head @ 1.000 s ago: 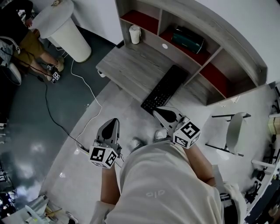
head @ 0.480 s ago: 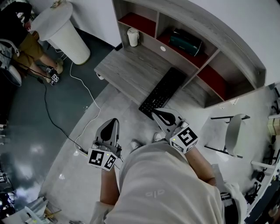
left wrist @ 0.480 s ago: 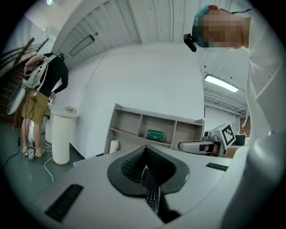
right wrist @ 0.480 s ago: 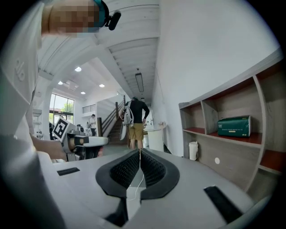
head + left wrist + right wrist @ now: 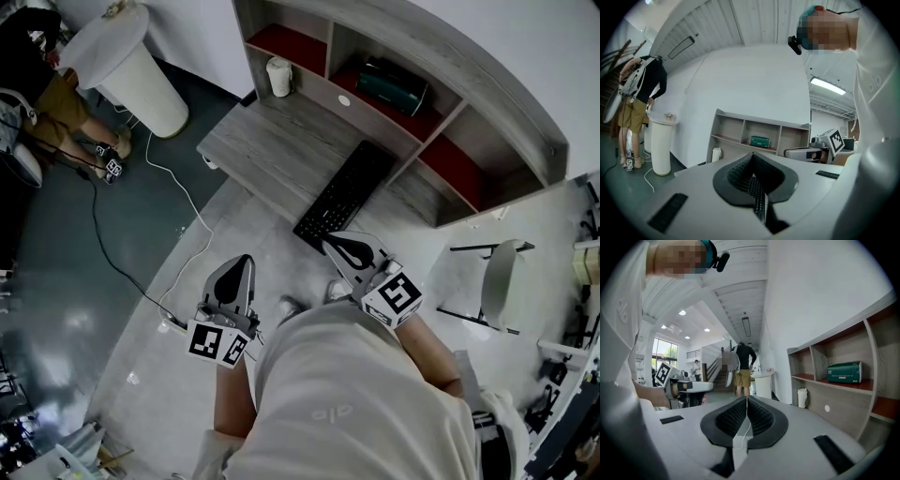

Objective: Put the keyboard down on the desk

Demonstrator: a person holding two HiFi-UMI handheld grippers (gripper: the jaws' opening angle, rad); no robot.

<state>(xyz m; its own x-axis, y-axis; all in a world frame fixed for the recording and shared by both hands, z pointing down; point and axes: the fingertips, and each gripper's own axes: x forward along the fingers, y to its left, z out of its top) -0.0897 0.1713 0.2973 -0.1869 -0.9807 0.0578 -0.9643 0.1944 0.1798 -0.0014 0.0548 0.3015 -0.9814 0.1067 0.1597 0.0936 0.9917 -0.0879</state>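
Closest in: the pale shirt (image 5: pixel 356 394) of the person, low between both grippers.

Left gripper (image 5: pixel 246 259): clenched shut, nothing in it, pointing out over bare grey floor (image 5: pixel 267 223). Plenty of open floor from its tips up to the desk's front edge. Only a thin white cable (image 5: pixel 192 211) snaking along off to its left.

Right gripper (image 5: pixel 327 241): clenched shut too, and empty. Tips just beside the near end of the keyboard (image 5: pixel 345 192); touching or not, cannot tell.

Keyboard: lying flat on the desk (image 5: pixel 267 150), set at a slant, running away from the right gripper toward the shelves. Near end right at the desk's front edge. Lots of bare desk top to the left of it, straight ahead of the left gripper.

Off to the right of the right gripper, well apart: a chair (image 5: pixel 504 281).

Past the keyboard: shelves (image 5: pixel 450 103) standing along the desk's back edge, closing off that side. A green box (image 5: pixel 398 84) inside them, beyond the keyboard's far end. A white cup (image 5: pixel 278 77) at the desk's far left corner, close against the shelves.

Farthest off, to the left of the left gripper: a tall round white stand (image 5: pixel 136 66), and a person (image 5: pixel 42 89) beside it on the dark floor.
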